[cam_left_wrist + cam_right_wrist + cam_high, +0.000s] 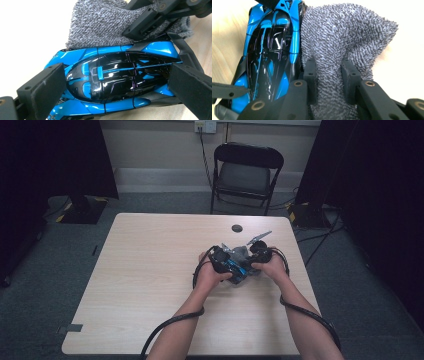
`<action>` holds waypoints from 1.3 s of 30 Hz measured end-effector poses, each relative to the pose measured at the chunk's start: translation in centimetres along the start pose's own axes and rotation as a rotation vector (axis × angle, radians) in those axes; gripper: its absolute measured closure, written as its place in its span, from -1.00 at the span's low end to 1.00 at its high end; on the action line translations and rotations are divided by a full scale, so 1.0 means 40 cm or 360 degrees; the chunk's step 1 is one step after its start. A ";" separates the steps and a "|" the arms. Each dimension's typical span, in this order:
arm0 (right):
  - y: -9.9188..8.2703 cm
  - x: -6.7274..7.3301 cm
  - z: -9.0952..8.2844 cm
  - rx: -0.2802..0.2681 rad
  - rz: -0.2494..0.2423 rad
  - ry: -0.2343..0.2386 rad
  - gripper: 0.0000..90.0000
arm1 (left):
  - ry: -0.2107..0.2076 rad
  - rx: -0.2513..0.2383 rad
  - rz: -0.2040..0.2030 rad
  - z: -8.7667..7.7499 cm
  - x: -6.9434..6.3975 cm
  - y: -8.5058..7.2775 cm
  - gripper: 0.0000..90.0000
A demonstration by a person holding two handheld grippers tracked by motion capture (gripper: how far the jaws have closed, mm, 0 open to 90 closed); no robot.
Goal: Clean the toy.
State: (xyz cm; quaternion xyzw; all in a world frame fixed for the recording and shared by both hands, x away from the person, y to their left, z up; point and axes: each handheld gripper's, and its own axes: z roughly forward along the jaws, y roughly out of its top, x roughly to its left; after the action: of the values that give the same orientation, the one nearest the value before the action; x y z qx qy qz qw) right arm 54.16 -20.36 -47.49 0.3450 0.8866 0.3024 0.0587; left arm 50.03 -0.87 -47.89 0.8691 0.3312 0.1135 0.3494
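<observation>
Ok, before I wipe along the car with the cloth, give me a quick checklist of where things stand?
1. Right gripper has the grey cloth: ok, the jaws are pinched on a fold of it.
2. Left gripper steadies the blue and black toy car: ok, a pad sits at each end of the body.
3. Cloth meets the car: ok, in the right gripper view it lies against the car's side.
4. Car flat on the table: cannot tell, its wheels are hidden.
5. Room to wipe: cannot tell, the two grippers sit close together.
6. Loose cloth clear of the left jaws: ok.
</observation>
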 end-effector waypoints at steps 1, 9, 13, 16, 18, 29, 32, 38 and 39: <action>-0.003 0.000 -0.002 0.0003 -0.0005 -0.0003 0.57 | 0.0001 -0.0001 0.0000 0.000 0.000 0.000 -0.97; -0.038 -0.004 -0.034 0.0039 -0.0033 -0.0020 0.57 | 0.0000 0.0004 -0.0007 0.001 0.000 0.001 -0.97; -0.061 0.000 -0.049 0.0038 -0.0042 -0.0022 0.57 | 0.0002 0.0015 0.0003 0.000 0.001 0.003 -0.97; -0.078 0.003 -0.061 0.0030 -0.0037 -0.0024 0.56 | 0.0000 0.0012 -0.0002 0.001 0.001 0.002 -0.97; -0.089 0.005 -0.068 0.0023 -0.0024 -0.0028 0.56 | 0.0000 0.0010 -0.0003 0.001 0.000 0.002 -0.97; -0.132 0.022 -0.101 0.0029 -0.0020 -0.0039 0.56 | 0.0004 0.0019 0.0004 0.000 0.001 0.004 -0.97; -0.145 0.026 -0.109 0.0024 -0.0011 -0.0033 0.56 | 0.0001 0.0007 -0.0006 0.001 -0.001 0.002 -0.97; -0.168 0.035 -0.131 0.0040 -0.0009 -0.0029 0.56 | 0.0002 0.0015 -0.0005 0.000 0.000 0.003 -0.97; -0.172 0.035 -0.135 0.0044 -0.0008 -0.0029 0.56 | 0.0002 0.0016 -0.0004 0.000 0.000 0.003 -0.97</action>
State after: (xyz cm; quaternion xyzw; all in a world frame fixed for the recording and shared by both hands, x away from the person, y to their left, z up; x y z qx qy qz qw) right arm 47.44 -26.09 -46.94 0.3463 0.8910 0.2868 0.0628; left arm 50.08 -0.95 -47.82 0.8703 0.3332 0.1120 0.3449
